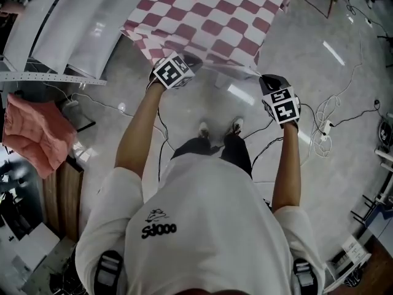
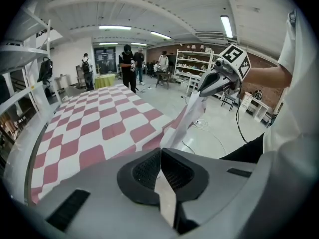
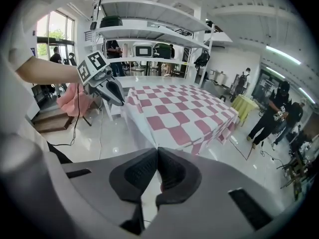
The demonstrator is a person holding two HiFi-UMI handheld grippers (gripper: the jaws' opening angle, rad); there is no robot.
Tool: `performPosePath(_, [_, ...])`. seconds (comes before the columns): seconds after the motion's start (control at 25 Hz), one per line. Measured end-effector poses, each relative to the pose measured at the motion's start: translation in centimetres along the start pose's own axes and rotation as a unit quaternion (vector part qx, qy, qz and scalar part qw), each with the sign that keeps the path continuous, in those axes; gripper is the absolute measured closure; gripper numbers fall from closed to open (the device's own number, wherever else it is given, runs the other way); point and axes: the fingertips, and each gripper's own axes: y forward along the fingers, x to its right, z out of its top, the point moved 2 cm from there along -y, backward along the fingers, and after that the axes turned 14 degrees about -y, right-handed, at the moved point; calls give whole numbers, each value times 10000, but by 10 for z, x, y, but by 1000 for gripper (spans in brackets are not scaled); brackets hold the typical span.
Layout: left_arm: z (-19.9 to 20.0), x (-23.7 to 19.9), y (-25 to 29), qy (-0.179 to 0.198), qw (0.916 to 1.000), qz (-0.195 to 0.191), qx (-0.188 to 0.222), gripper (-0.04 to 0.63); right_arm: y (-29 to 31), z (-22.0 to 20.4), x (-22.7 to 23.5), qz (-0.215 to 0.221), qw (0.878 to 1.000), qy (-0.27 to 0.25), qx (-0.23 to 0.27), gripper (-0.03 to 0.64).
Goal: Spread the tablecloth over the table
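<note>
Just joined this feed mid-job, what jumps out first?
The red-and-white checked tablecloth spreads across the top of the head view. Its near edge is pinched in the left gripper and the right gripper, both shut on it. A pink cloth is draped at far left.

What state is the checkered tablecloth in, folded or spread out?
Spread: the tablecloth lies open and flat, its near edge pinched and held up by the left tool and the right tool.

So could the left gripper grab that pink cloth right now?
Probably not: the left gripper is shut on the edge of the checked tablecloth, and the pink cloth lies off to the person's left. It would have to let go first.
</note>
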Motion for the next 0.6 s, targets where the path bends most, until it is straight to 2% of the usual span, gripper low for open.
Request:
performPosePath(0.24, [-23,23,0,135,9994,-224,-226,563,-17,-15,-34,113,9999,57,1,591])
performPosePath(0.6, [-68,46,1,-195,9988,7,-438,563,-10,-41,-80,466,9989,-39,90,591])
